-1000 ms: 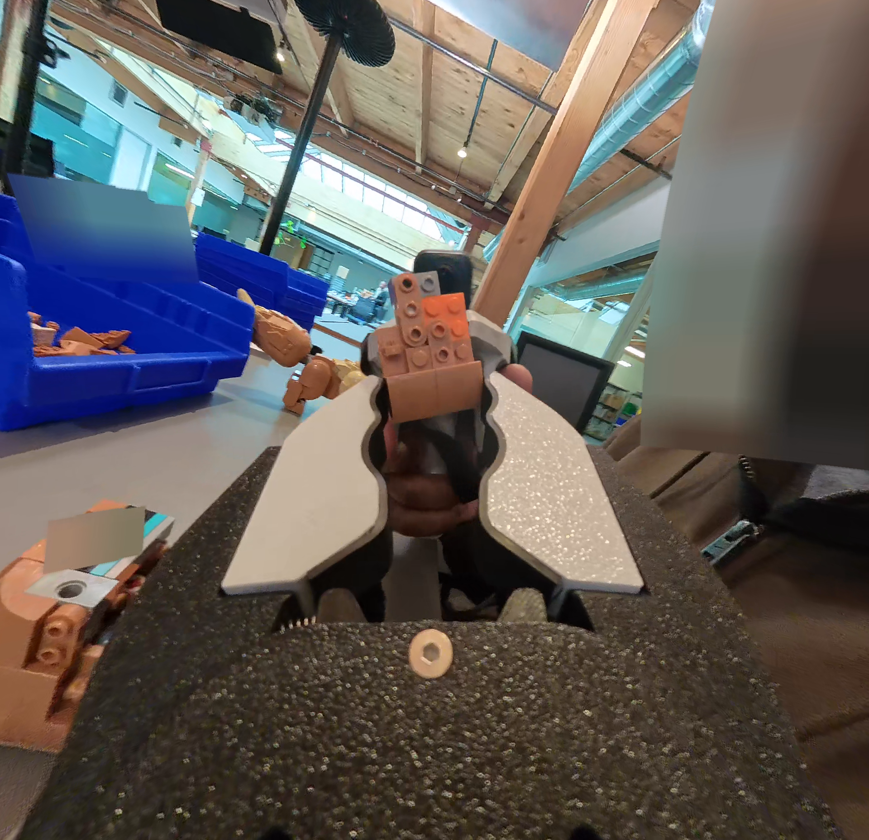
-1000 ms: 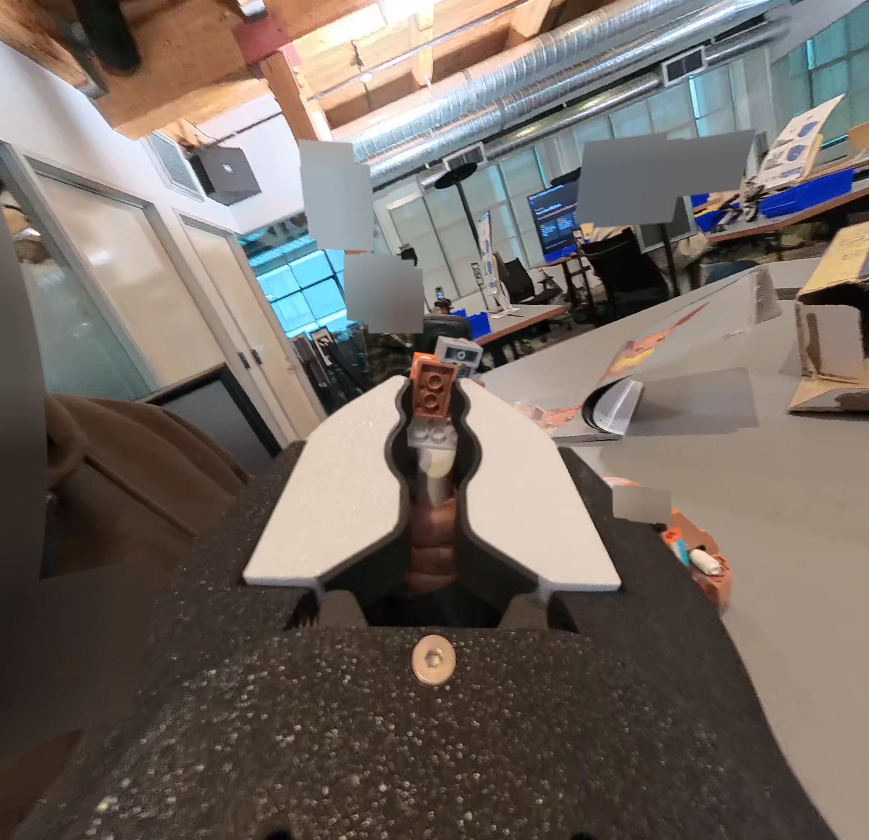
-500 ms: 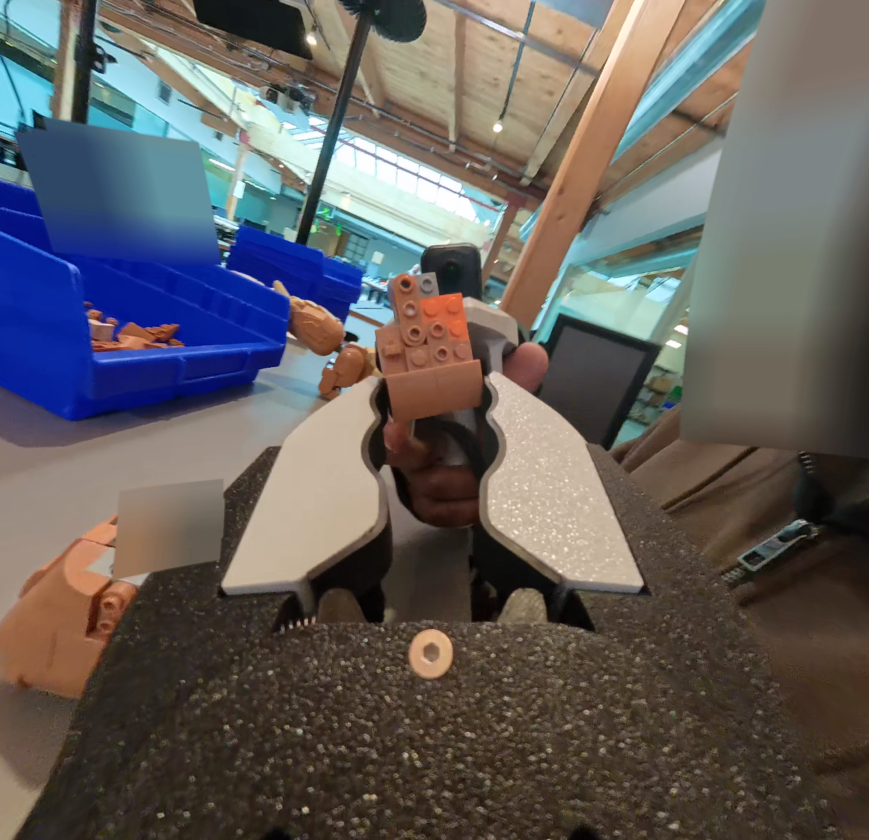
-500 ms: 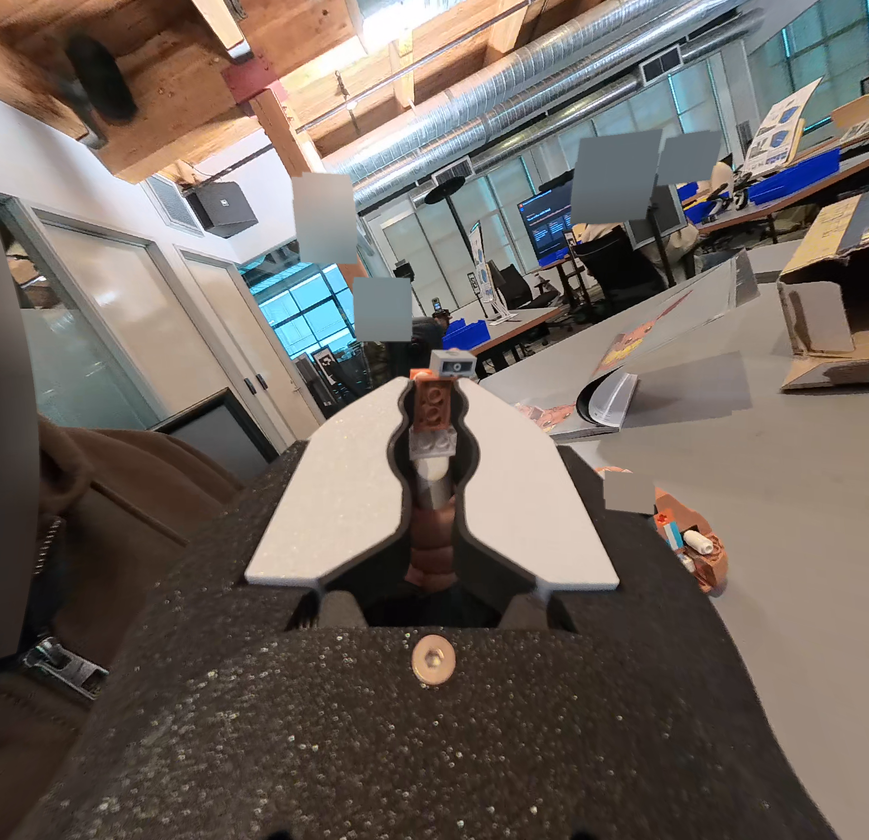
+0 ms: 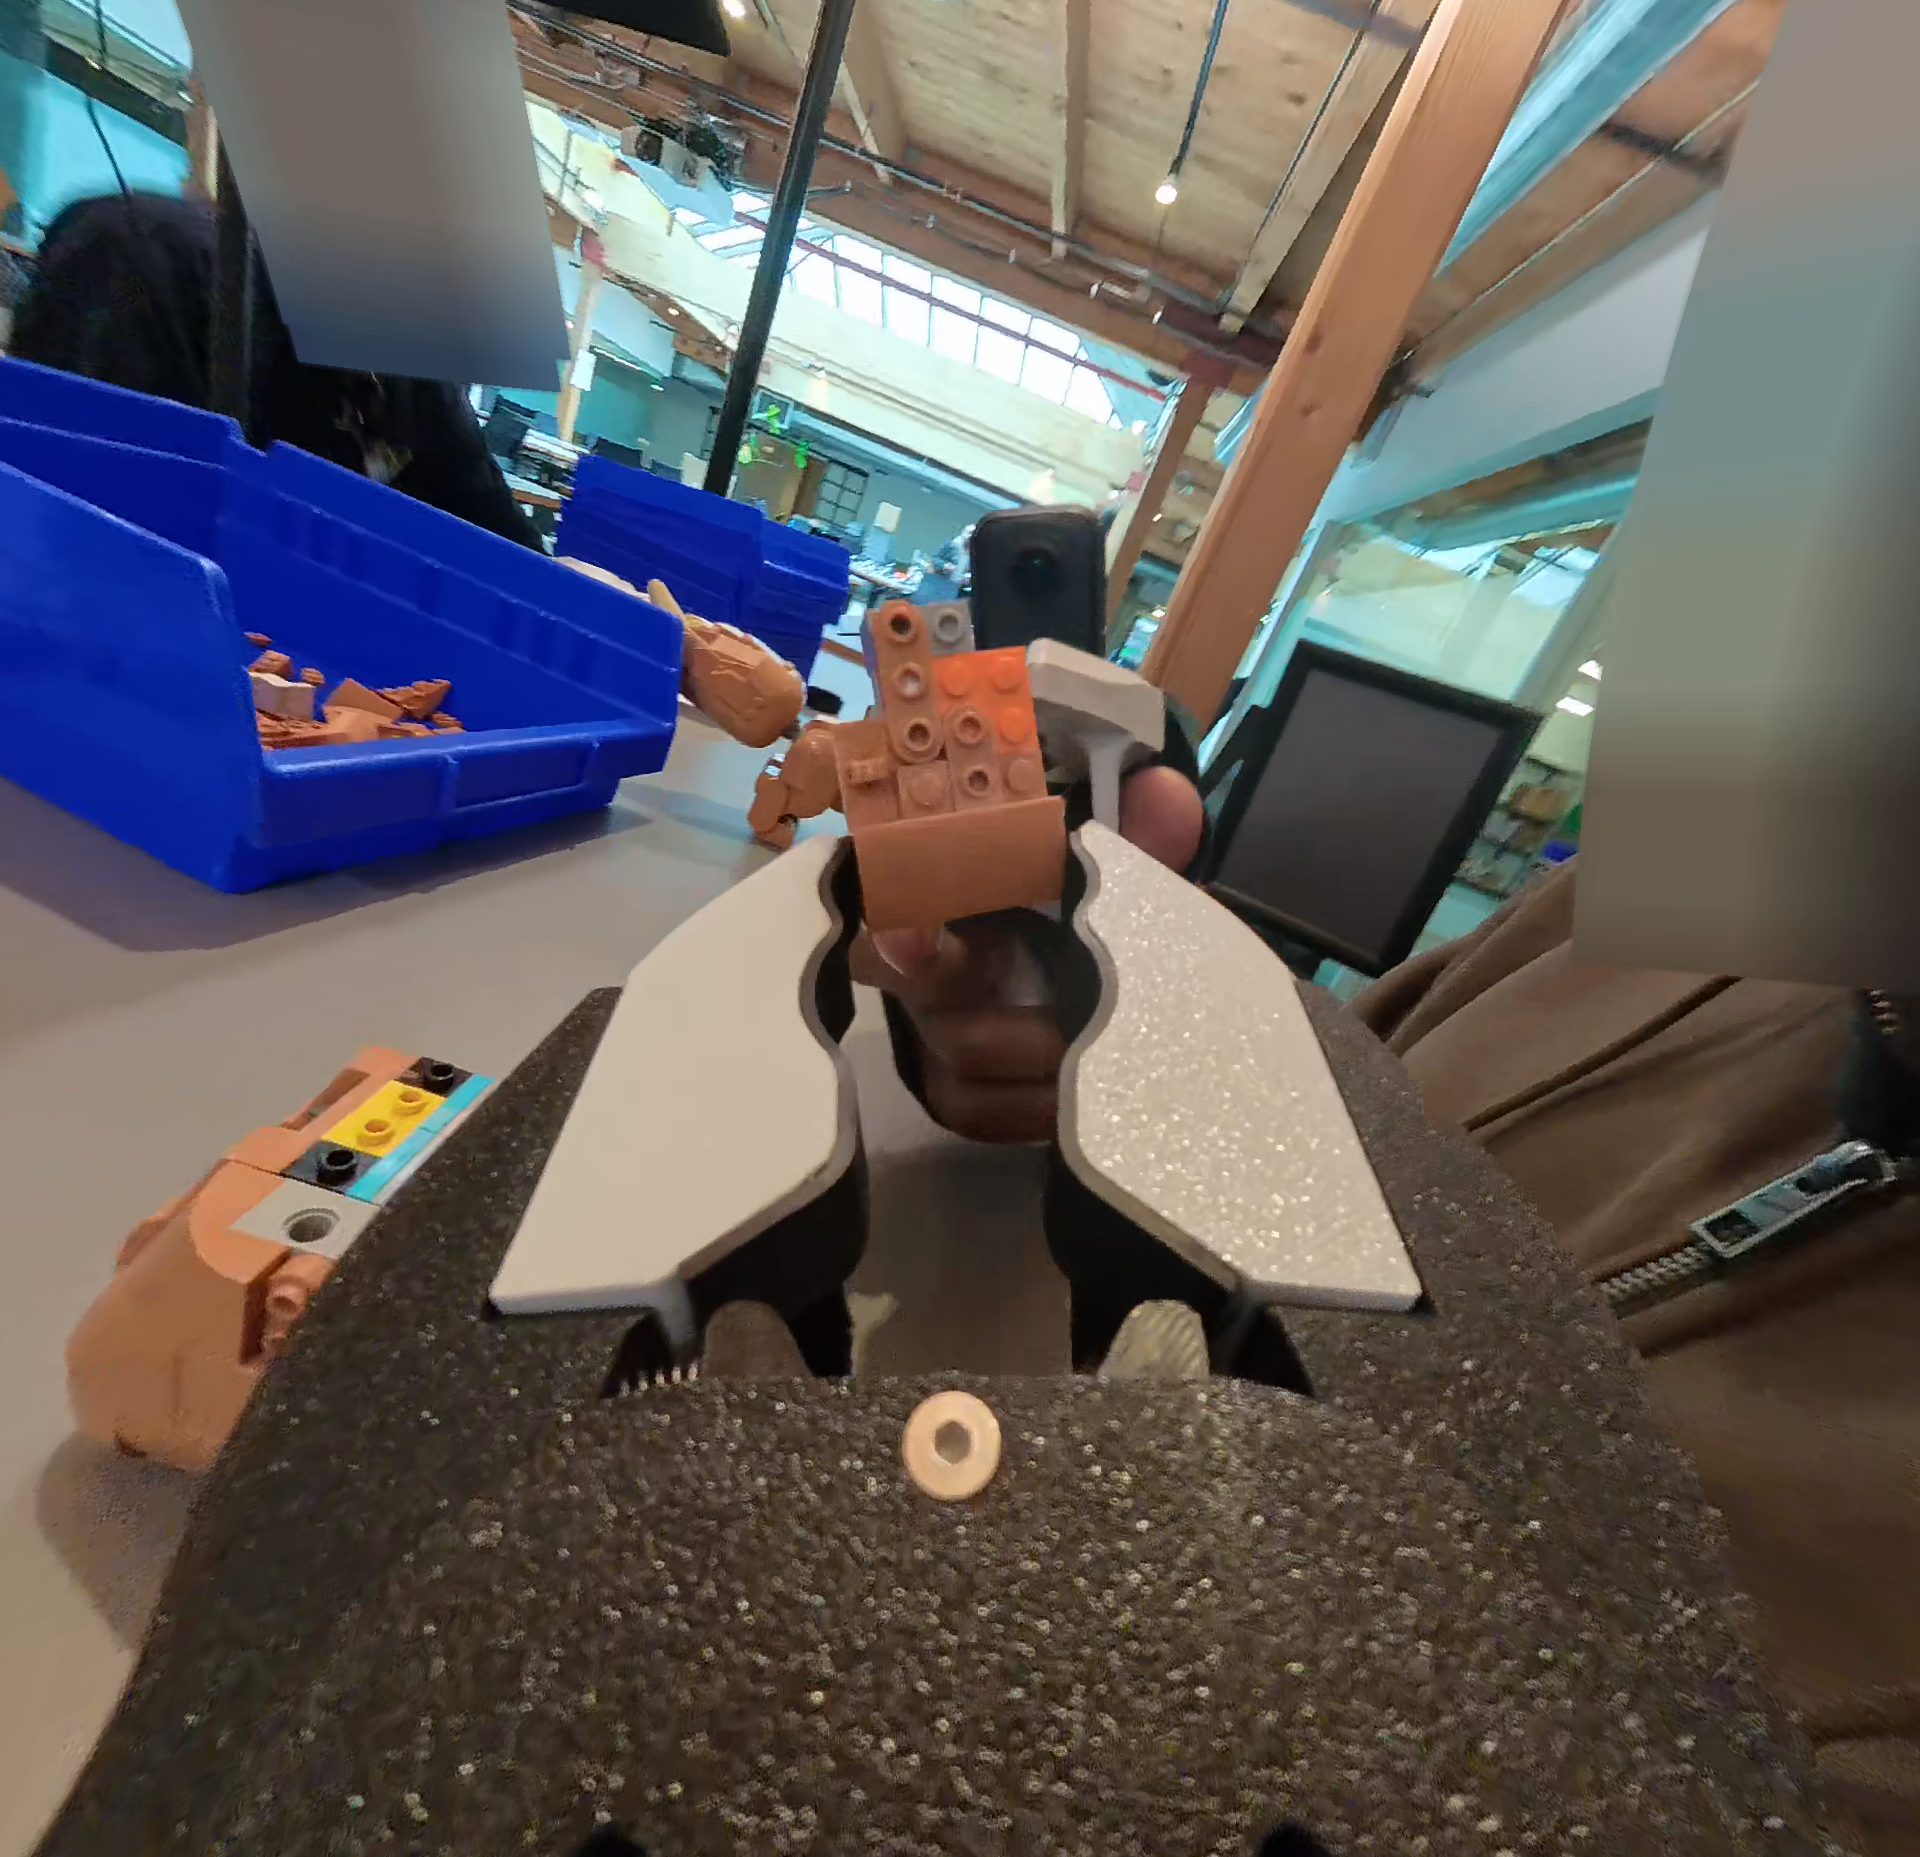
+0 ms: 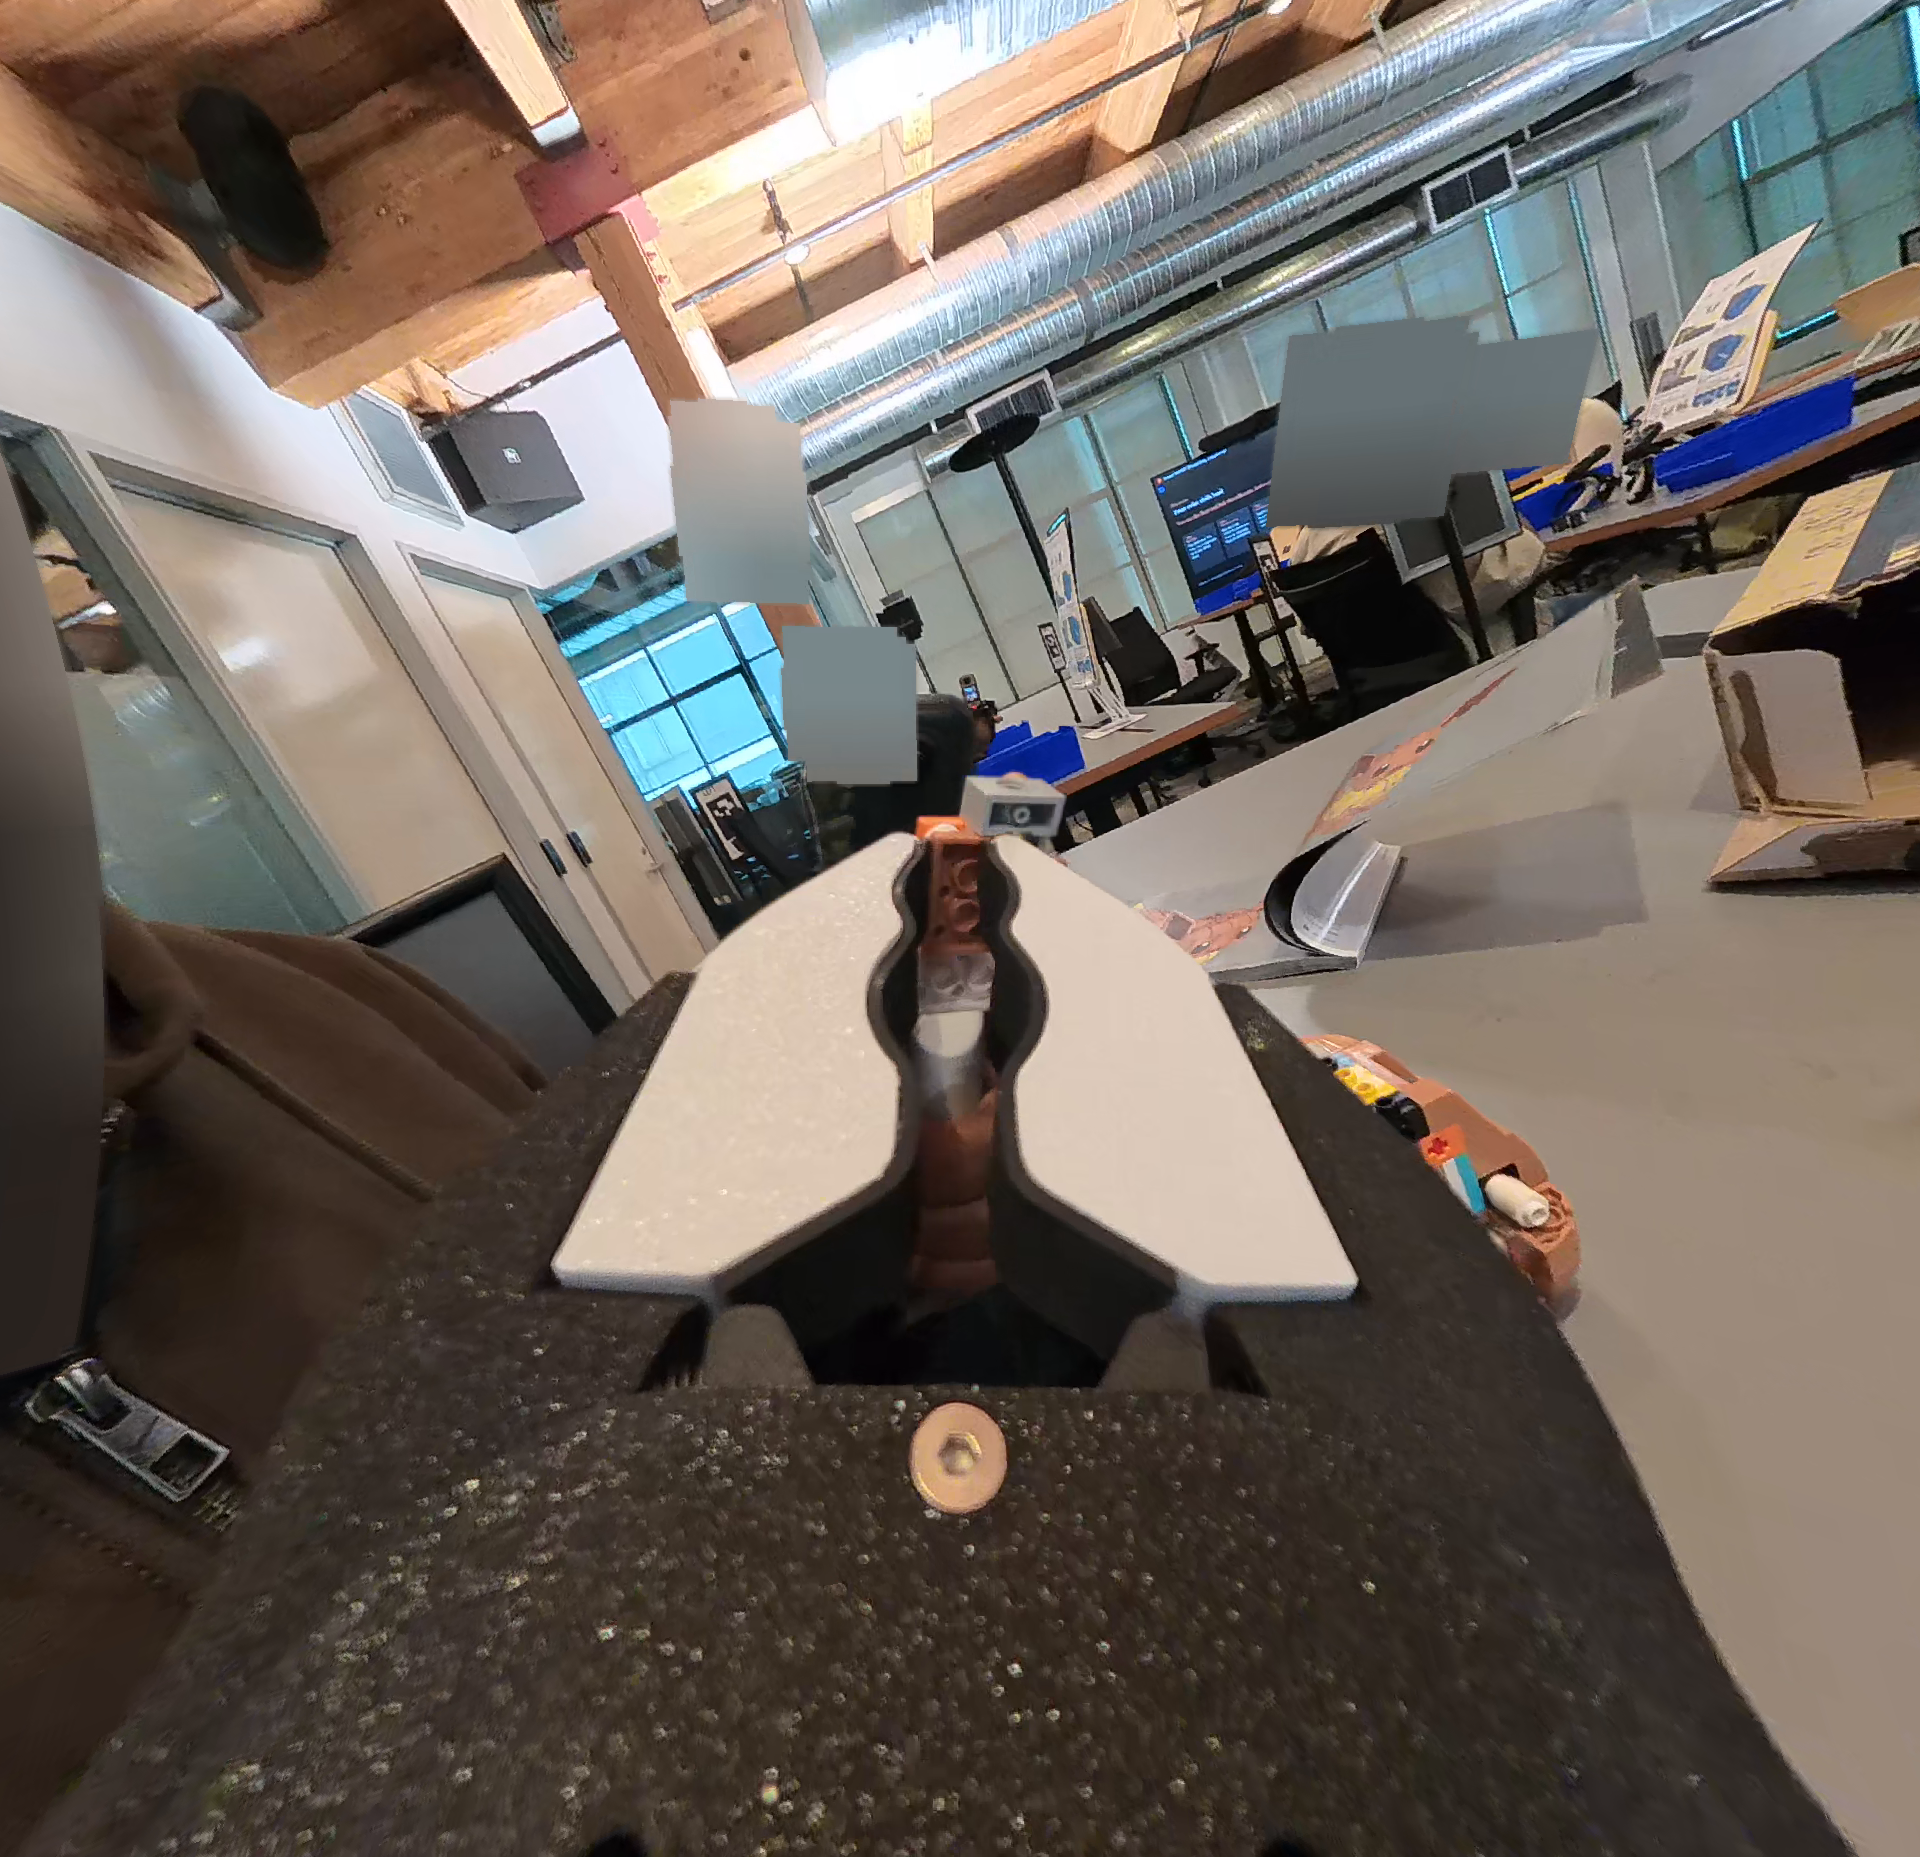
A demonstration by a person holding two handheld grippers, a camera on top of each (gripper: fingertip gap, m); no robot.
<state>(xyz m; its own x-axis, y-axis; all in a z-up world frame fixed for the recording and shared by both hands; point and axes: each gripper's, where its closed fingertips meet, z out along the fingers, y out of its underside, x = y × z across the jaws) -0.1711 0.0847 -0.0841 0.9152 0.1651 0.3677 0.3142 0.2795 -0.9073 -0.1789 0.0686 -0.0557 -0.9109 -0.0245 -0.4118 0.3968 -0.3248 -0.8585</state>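
We see each tool, left tool point(image 5: 961, 877) and right tool point(image 6: 956, 857), clamped on the brick assembly point(image 5: 951, 768) at frame centre; grey surface point(image 5: 312, 976) lower left.

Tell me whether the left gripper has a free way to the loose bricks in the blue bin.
Probably not as it stands: the left gripper is shut on a brick assembly, so it has no free grip, though the blue bin is open-topped with its loose bricks exposed.

Brick assembly point(image 5: 951, 768) was tan with orange and grey studded pieces. Bin point(image 5: 343, 768) was solid blue. Larger brick model point(image 5: 239, 1288) was tan with yellow, black, cyan and grey tiles. Table point(image 5: 312, 976) was grey.
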